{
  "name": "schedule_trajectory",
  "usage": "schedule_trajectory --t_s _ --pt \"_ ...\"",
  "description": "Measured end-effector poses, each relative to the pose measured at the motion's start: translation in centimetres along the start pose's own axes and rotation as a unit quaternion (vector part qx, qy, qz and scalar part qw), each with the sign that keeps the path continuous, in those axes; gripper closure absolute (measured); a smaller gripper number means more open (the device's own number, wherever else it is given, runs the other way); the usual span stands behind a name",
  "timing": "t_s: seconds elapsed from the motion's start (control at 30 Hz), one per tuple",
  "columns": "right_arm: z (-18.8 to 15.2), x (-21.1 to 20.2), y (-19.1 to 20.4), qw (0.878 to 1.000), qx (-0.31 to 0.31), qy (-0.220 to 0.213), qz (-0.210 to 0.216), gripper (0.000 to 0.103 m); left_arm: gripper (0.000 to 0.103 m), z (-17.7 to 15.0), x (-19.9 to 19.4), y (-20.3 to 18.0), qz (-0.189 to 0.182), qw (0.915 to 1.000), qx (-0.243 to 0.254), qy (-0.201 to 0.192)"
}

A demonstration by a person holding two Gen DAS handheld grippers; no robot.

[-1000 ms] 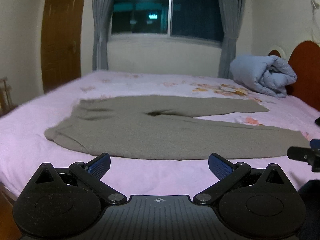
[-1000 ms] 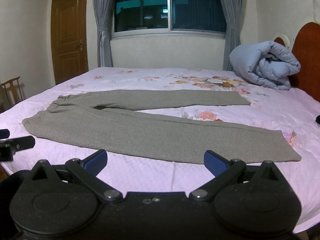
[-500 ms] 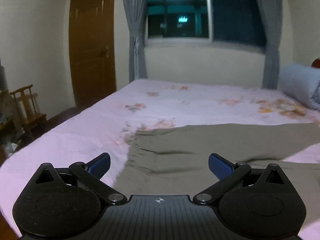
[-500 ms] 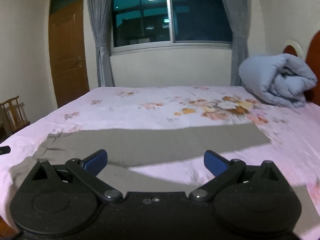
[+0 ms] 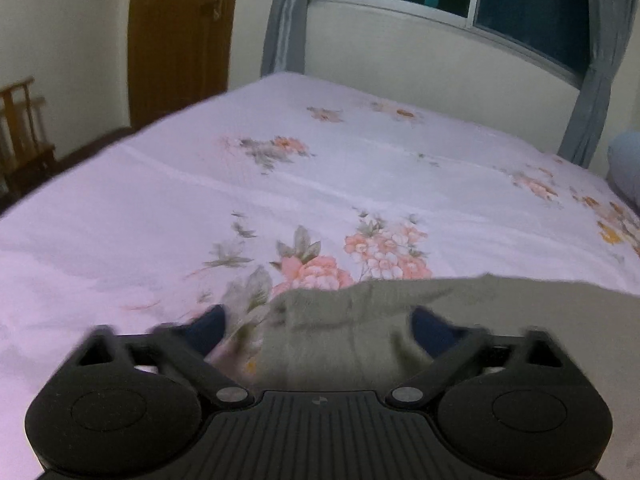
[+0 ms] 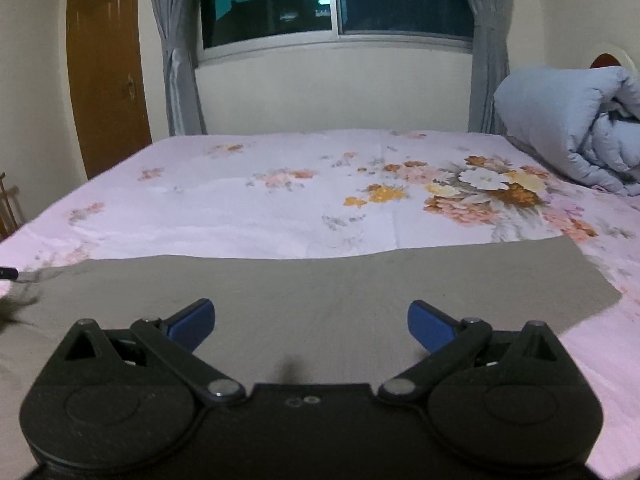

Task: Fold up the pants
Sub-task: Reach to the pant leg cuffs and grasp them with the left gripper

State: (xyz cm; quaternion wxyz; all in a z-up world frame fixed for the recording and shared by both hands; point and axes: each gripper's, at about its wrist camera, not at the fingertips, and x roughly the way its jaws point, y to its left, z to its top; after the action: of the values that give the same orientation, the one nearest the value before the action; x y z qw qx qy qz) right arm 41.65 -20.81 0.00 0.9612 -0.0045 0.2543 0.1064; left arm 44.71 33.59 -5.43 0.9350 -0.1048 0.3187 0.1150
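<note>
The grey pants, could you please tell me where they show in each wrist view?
Left wrist: pants fill the lower right, waistband corner between the left gripper fingers.
Right wrist: pants stretch across the lower middle, beyond the right gripper.
Shared landmark: the wooden door.

Dim indoor light, dark window (image 6: pixel 336 0); motion blur, fisheye-bent edges.
</note>
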Motion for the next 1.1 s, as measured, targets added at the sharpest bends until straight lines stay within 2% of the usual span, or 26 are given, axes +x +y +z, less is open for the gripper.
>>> schedule_trajectory --t_s 0.03,0.13,0.2,0.23,0.37,0.4,0.43,0.5,0.6,0.63,0.7,0.77,0.83,0.87,0.9,0.97,1.0,1.03,1.1 --pt "0.3 0.9 -0.2 1.0 -0.001 0.003 0.0 0.006 0.027 0.4 0.9 0.2 -0.001 1.0 0.001 0.007" --pt "1.0 3.5 -0.5 1.0 -0.008 0.007 -0.001 0.006 0.053 0.7 3.8 -0.6 0.013 0.9994 0.012 0.03" --pt "1.7 4.9 -0.7 1.0 -0.011 0.005 0.008 0.006 0.066 0.5 4.3 -0.7 0.002 0.9993 0.01 0.035" --pt "2.1 5.5 -0.8 1.0 -0.012 0.005 0.016 0.006 0.083 0.6 4.0 -0.5 -0.005 0.9995 0.006 0.029" --pt "3.6 7.9 -0.6 0.998 -0.035 0.011 0.059 0.006 0.087 1.5 2.3 -0.1 -0.03 0.9995 0.002 0.0" --pt "3.8 8.6 -0.3 0.996 -0.045 0.017 0.071 0.008 0.1 1.8 1.8 -0.1 -0.027 0.9996 0.002 -0.005" --pt "3.9 9.3 -0.1 0.995 -0.053 0.022 0.082 0.009 0.1 2.1 1.1 0.2 -0.017 0.9998 -0.004 -0.013" --pt "4.0 10.8 0.3 0.991 -0.077 0.034 0.102 0.015 0.1 2.8 -0.2 1.6 -0.032 0.9988 -0.033 -0.016" --pt "4.1 13.0 0.7 0.985 -0.106 0.053 0.124 0.024 0.1 2.7 -0.8 1.9 -0.04 0.9991 -0.011 0.001" --pt "4.1 13.7 0.9 0.983 -0.119 0.061 0.127 0.025 0.1 2.6 -0.6 2.2 -0.051 0.9984 -0.017 0.016" --pt "4.1 14.8 0.9 0.982 -0.123 0.069 0.123 0.024 0.1 2.4 -0.4 2.5 -0.052 0.9982 -0.022 0.019" --pt "3.9 14.8 0.6 0.984 -0.109 0.068 0.124 0.024 0.082 2.2 -0.3 2.7 -0.049 0.9983 -0.025 0.017" --pt "3.7 14.3 0.4 0.985 -0.099 0.06 0.128 0.021 0.016 1.9 -0.1 2.5 -0.043 0.9986 -0.028 0.013" --pt "3.6 14.1 0.2 0.985 -0.096 0.059 0.13 0.02 0.011 1.7 -0.4 2.3 -0.042 0.9986 -0.031 0.006" --pt "3.5 13.7 0.2 0.985 -0.094 0.057 0.131 0.019 0.012 1.5 -0.6 2.0 -0.05 0.9982 -0.032 0.002" --pt "3.5 13.4 0.1 0.986 -0.094 0.053 0.13 0.019 0.035 1.4 -0.8 1.2 -0.059 0.9978 -0.032 0.005" --pt "3.6 13.3 0.0 0.986 -0.092 0.053 0.13 0.019 0.05 1.4 -0.6 0.8 -0.056 0.9979 -0.031 0.014" --pt "3.6 13.2 0.0 0.986 -0.092 0.052 0.131 0.019 0.052 1.3 -0.3 0.4 -0.049 0.9982 -0.027 0.021" --pt "3.9 12.9 -0.1 0.986 -0.094 0.05 0.128 0.019 0.051 1.1 -0.1 -0.4 -0.013 0.9997 0.0 0.02"
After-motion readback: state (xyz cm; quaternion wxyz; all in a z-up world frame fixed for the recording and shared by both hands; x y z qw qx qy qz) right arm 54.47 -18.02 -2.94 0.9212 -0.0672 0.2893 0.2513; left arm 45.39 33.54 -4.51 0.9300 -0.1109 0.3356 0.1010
